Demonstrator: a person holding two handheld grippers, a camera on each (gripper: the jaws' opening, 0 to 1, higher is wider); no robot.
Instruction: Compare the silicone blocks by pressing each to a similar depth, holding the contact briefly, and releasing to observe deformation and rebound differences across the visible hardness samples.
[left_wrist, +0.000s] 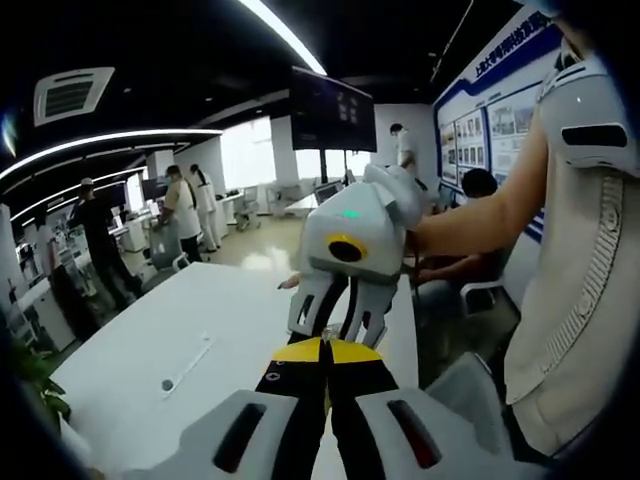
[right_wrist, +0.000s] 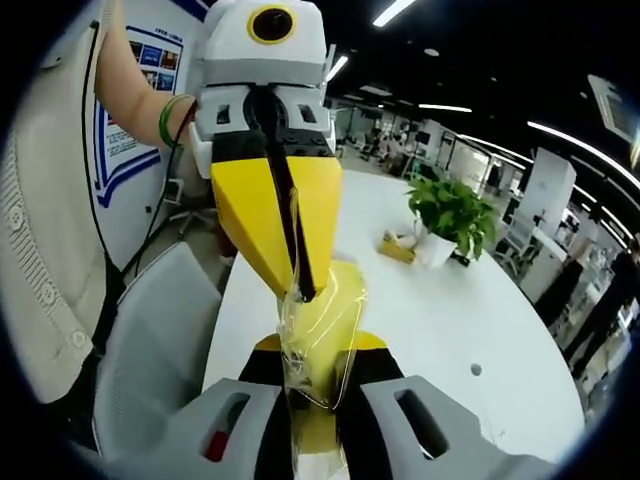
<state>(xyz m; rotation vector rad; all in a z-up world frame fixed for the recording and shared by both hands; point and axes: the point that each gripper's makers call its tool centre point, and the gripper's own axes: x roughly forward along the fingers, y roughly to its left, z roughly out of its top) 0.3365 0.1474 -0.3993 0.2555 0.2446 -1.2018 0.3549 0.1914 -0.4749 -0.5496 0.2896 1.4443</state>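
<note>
Both grippers are held up in the air over the white table (right_wrist: 450, 320), nose to nose w/ each other, and between them hangs a clear plastic bag (right_wrist: 318, 345) or sleeve, crinkled and glossy. In the right gripper view the right gripper (right_wrist: 315, 395) has its jaws closed on the bag's lower part, while the left gripper (right_wrist: 292, 285) comes down from above w/ its yellow jaws shut on the top edge. In the left gripper view the left gripper (left_wrist: 325, 350) meets the right gripper (left_wrist: 335, 325) tip to tip; the film is too thin to make out there. No silicone blocks can be made out; whether anything sits inside the bag I can't tell, the yellow behind it may just be the jaws. The film looks light, floppy and slippery, prob. easy to tear or let slide, so a pinch on the edges w/ both sets of jaws pulling gently apart seems the safe hold. The table is smooth, w/ a potted plant (right_wrist: 450, 215) and a small yellowish object (right_wrist: 398, 247) beside it, a round grommet (right_wrist: 476, 369) nearer. Open-plan office around: strip lights, a hanging monitor (left_wrist: 333, 110), posters on the wall, people (left_wrist: 185, 210) standing well apart.
</note>
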